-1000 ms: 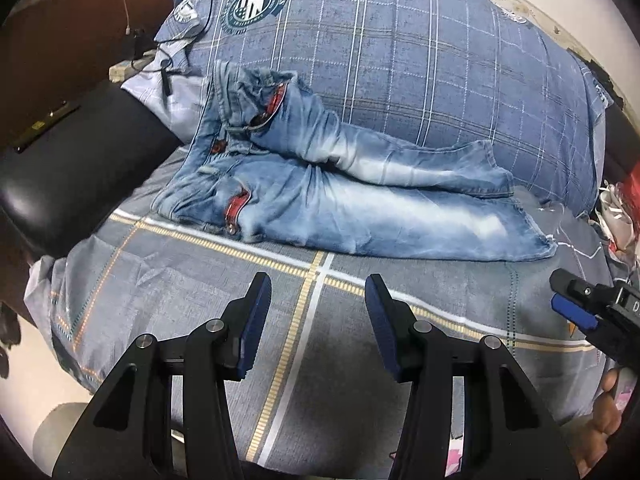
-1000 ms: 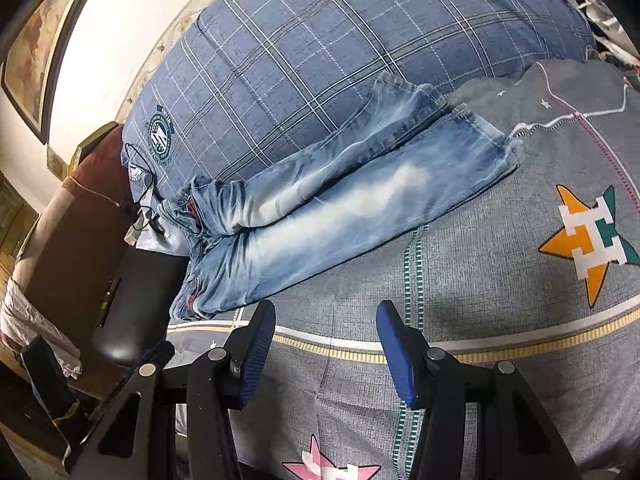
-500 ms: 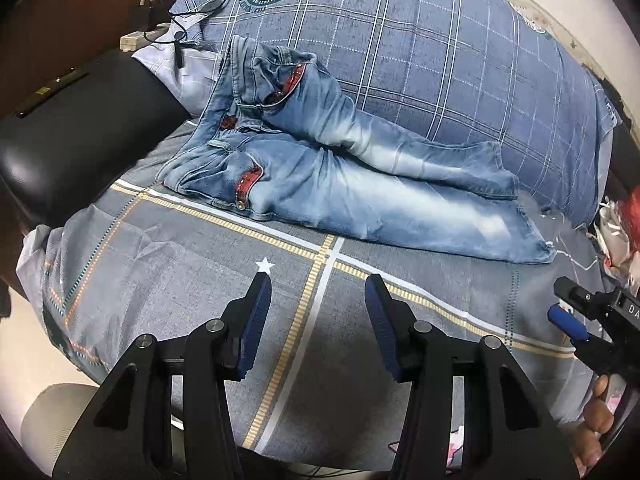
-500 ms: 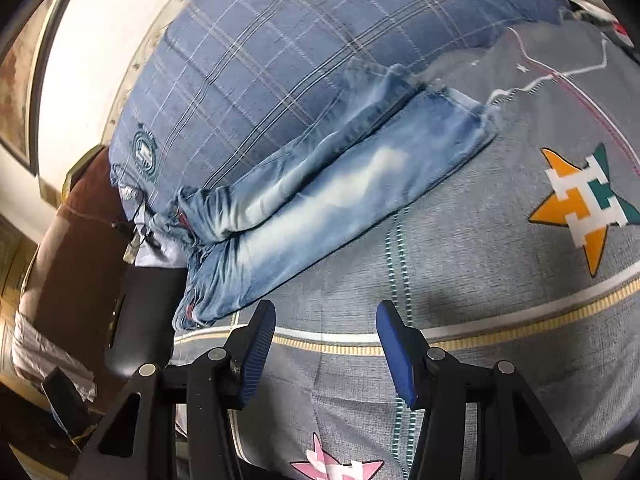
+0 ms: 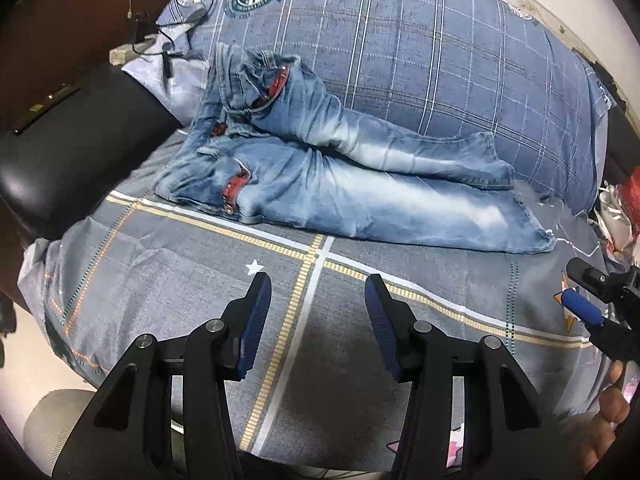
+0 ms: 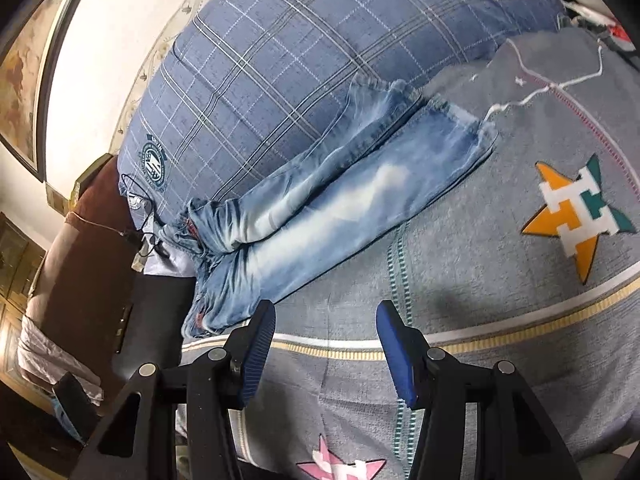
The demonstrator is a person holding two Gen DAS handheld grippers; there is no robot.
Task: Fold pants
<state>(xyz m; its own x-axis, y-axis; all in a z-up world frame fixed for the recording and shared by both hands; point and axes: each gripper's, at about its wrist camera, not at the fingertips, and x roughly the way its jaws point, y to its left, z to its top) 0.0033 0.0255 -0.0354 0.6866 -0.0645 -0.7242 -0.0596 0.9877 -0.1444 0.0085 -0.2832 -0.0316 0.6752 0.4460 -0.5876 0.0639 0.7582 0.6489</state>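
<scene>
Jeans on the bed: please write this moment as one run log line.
jeans: flat, unfolded, untouched | left gripper: open, empty | right gripper: open, empty

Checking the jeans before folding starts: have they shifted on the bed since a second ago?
No. The jeans still lie against the plaid pillow, above the same yellow stripe.

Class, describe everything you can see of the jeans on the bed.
The jeans are light blue, faded denim with whitish worn patches down the legs and red trim at the pocket openings. They lie unfolded on the grey patterned bedsheet, waistband bunched at the left, legs running right. The far leg rests against the blue checked pillow; the near one lies flat, its hem frayed. Neither gripper touches them.
</scene>
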